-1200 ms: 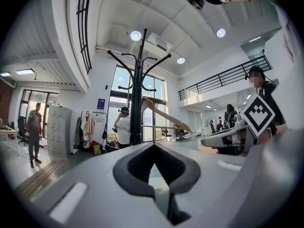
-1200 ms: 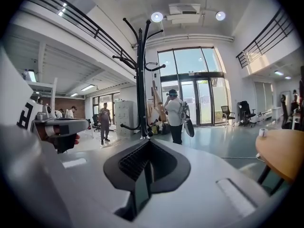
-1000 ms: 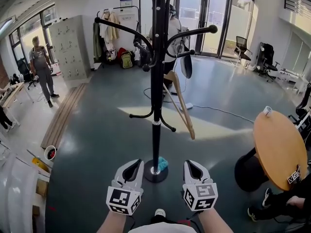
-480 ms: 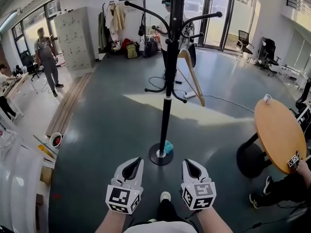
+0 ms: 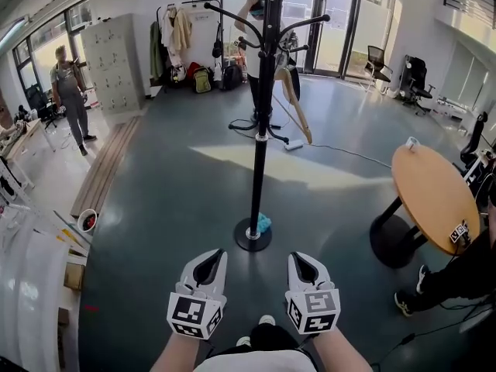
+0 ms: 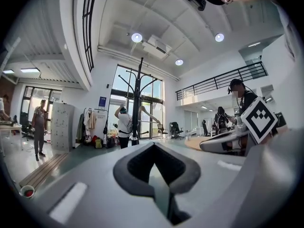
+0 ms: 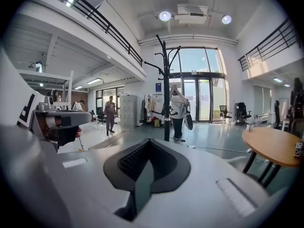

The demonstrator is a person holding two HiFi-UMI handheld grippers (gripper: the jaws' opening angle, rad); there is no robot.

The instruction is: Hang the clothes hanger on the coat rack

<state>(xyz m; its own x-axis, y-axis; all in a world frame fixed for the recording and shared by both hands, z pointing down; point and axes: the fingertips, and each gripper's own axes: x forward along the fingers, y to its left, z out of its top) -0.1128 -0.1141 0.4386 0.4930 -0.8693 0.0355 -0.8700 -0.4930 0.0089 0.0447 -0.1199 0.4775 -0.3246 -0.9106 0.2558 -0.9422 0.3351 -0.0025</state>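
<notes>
Hanging on the coat rack [image 5: 258, 153] well ahead, the clothes hanger [image 5: 295, 108] seems done, so the closed, empty left tool [image 5: 211, 260] and right tool [image 5: 301, 262] can just rest.

The coat rack [image 5: 258, 153] looks like black metal with a mild gloss. The clothes hanger [image 5: 303, 122] is pale, smooth wood. The floor [image 5: 170, 208] is dark grey-green and glossy, and window light is mirrored on it. The round table [image 5: 434, 200] has a smooth, matt, wood-coloured top. The left gripper [image 5: 211, 254] and the right gripper [image 5: 299, 256] have light grey matt plastic shells; the pads [image 7: 132, 161] inside look dark and finely ribbed. The lockers [image 5: 105, 68] seem to be painted grey metal.
</notes>
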